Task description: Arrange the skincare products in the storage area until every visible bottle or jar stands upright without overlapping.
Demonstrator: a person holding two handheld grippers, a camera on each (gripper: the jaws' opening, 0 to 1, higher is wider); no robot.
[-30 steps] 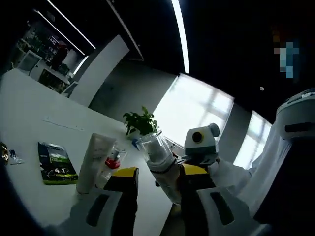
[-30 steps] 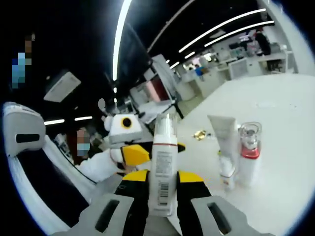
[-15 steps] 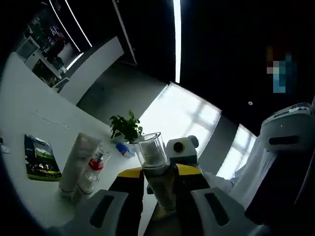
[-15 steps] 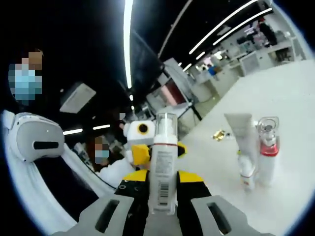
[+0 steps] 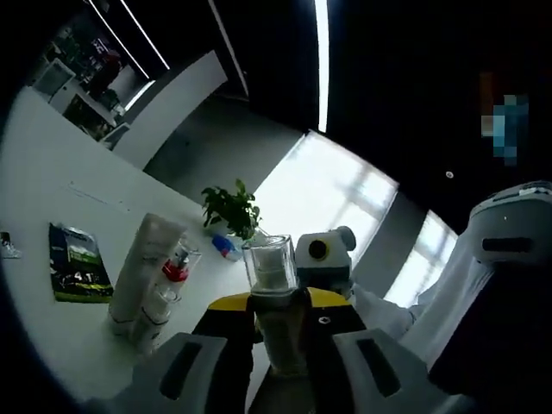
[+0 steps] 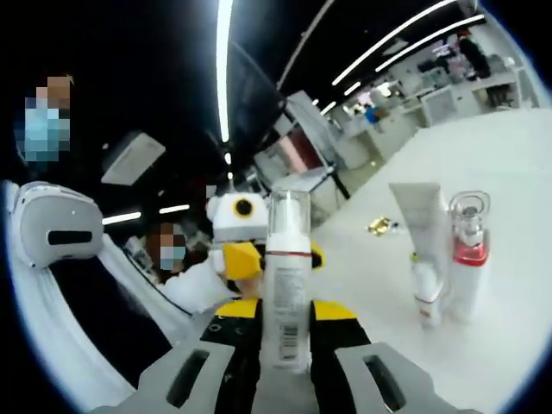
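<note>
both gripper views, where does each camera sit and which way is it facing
Left gripper view: rides the left tongs, shut on a clear-capped pump bottle; faces bright windows, white sleeve right.
Right gripper view: rides the right tongs, same bottle; faces the office, sleeve left.
Shared: white squeeze tube and red-collared bottle, upright.

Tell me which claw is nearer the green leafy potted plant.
Right. The right claw sits beyond the clear-capped bottle, towards the plant; the left claw is behind it.

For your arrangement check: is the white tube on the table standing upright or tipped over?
Upright. The white tube stands cap-down on the table, beside the red-collared bottle.
</note>
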